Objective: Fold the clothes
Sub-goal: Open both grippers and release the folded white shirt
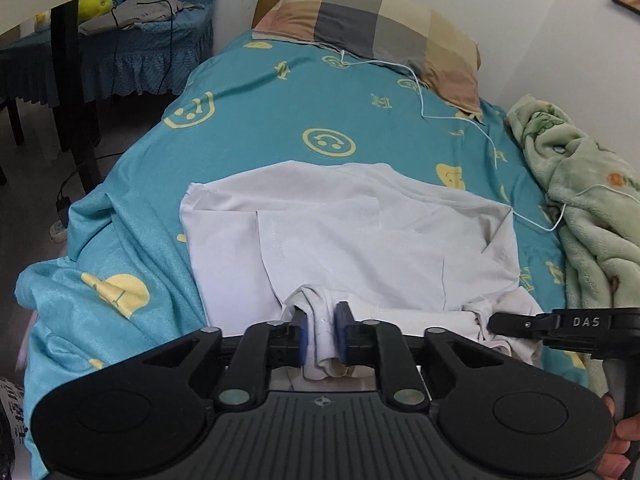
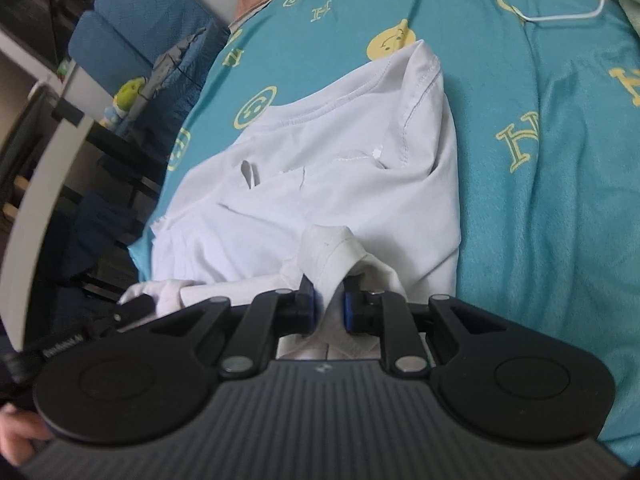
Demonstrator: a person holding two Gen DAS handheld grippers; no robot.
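i have the white t-shirt [image 1: 352,232] lying partly folded on the teal bedsheet [image 1: 256,120] with its yellow smiley faces and letters, roughly mid-bed, the collar end pointing toward the checked pillow [image 1: 376,28] at the head. my left gripper [image 1: 320,320] sits at the near edge of the shirt with a bunched fold of white cloth running between its blue pads [image 1: 343,316]; the jaws stand a little apart, and i cannot tell from the left wrist view whether the pads still press on the cloth or it only lies between them. my right gripper [image 2: 329,300] is just to the right along the same near edge, and a raised fold of the hem runs up between its blue pads and narrows there, so it looks clamped on the t-shirt. from the left wrist view the right gripper's black fingers come in from the side, touching the crumpled hem. a thin white cable [image 1: 452,116] trails across the sheet from the pillow toward a green fleece blanket [image 1: 580,184] heaped at the right. a blue-covered chair [image 1: 132,40] with grey clothes stands beside the bed.
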